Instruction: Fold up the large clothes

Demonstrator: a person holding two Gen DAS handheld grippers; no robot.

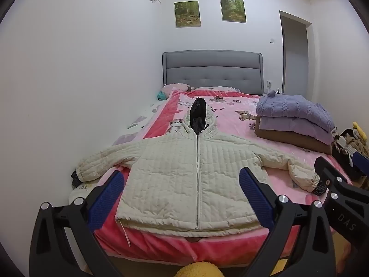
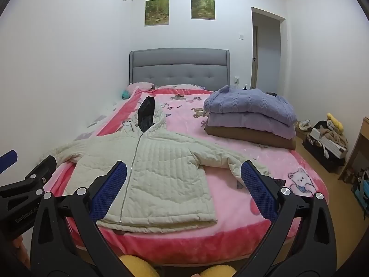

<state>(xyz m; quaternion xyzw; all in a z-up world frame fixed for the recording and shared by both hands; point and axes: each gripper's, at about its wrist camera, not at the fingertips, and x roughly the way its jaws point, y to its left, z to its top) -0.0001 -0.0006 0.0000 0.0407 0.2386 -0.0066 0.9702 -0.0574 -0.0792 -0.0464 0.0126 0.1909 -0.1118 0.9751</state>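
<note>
Both the left tongs (image 1: pixel 182 194) and right tongs (image 2: pixel 184 184) are hovering spread wide, gripping nothing, while ahead the cream hooded jacket (image 1: pixel 184 173) is lying flat on the bed (image 1: pixel 230 249), hood pointing away lengthwise.

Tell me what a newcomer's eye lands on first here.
A cream hooded jacket lies zipped and spread flat, sleeves out, at the near end of the pink bed. Right of it on the bed sits a stack of folded clothes, two purple over one brown. Both grippers, left and right, hover open before the jacket.
</note>
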